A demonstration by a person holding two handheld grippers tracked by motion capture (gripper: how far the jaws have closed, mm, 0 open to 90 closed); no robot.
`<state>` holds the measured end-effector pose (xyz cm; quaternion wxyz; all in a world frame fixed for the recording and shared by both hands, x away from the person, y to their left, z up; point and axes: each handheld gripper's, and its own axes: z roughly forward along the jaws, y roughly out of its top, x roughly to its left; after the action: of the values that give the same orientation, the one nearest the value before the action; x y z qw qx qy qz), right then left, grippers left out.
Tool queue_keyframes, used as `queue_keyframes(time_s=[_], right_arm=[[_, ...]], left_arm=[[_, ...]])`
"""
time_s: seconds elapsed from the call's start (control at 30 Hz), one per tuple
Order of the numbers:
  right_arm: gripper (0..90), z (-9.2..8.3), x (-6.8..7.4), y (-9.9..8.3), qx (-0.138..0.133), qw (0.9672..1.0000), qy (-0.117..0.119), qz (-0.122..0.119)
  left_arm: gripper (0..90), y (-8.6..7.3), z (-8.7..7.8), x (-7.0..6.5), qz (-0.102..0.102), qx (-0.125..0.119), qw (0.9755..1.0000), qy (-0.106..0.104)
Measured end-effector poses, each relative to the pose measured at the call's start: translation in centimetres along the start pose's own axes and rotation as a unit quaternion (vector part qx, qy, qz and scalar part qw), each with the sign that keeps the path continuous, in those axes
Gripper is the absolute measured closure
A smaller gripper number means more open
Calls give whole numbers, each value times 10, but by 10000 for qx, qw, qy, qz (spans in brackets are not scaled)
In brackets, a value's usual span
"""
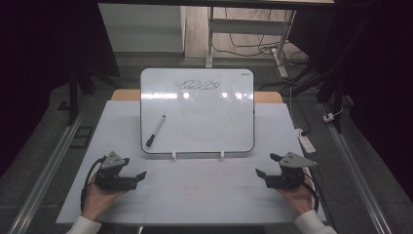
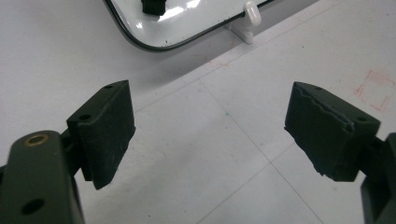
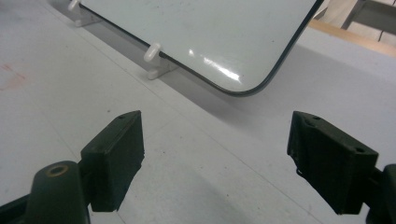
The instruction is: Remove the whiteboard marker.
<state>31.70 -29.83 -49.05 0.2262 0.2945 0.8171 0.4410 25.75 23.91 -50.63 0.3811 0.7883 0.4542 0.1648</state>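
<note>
The left gripper rests low over the near left part of the white table, carried by the person's left hand, whose forearm enters from the bottom edge with a white sleeve at the wrist. Its jaws point inward and slightly forward toward the table centre; in the left gripper view they stand wide apart with bare table surface between the pads, holding nothing. The right gripper mirrors this pose at the near right, carried by the right hand, jaws pointing inward toward the centre. In the right gripper view its jaws are likewise spread wide and empty. The whiteboard stands tilted on two small white feet at the middle of the table, beyond both grippers and well apart from them, with a black scribble near its top edge. The marker lies diagonally on the board's lower left area, cap end toward the lower left corner, nearer the left gripper.
</note>
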Motion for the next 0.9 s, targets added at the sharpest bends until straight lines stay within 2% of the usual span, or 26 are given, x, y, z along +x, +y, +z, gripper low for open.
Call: queue_keyframes(time_s=[0.1,0.17,0.37,0.53,0.57,0.63,0.67,0.7,0.83,0.9], right_arm=[[183,0,0,1,-30,10000,27,1],[187,2,3,2,18,9999,-26,-151],[209,7,6,-1,134,9997,17,-191],[215,7,6,2,84,9998,19,-157],[215,7,6,3,80,9998,14,-164],[215,7,7,4,84,9998,6,-199],[215,7,7,4,84,9998,6,-199],[216,7,8,5,70,9997,-3,-228],[217,8,8,5,59,9998,7,-210],[219,7,7,5,44,9998,10,-197]], left_arm=[[169,0,0,0,13,11,10000,7],[170,-1,-1,0,10,26,10000,37],[183,0,-3,1,-9,19,10000,71],[182,20,-7,7,-18,-133,9999,58],[184,20,-7,7,-18,-133,9999,58],[185,34,-7,9,21,-186,9998,90],[187,34,-7,9,21,-186,9998,90],[192,43,-7,10,56,-241,9997,63],[198,58,-3,7,197,-204,9996,67],[197,64,-2,4,293,-168,9993,137]])
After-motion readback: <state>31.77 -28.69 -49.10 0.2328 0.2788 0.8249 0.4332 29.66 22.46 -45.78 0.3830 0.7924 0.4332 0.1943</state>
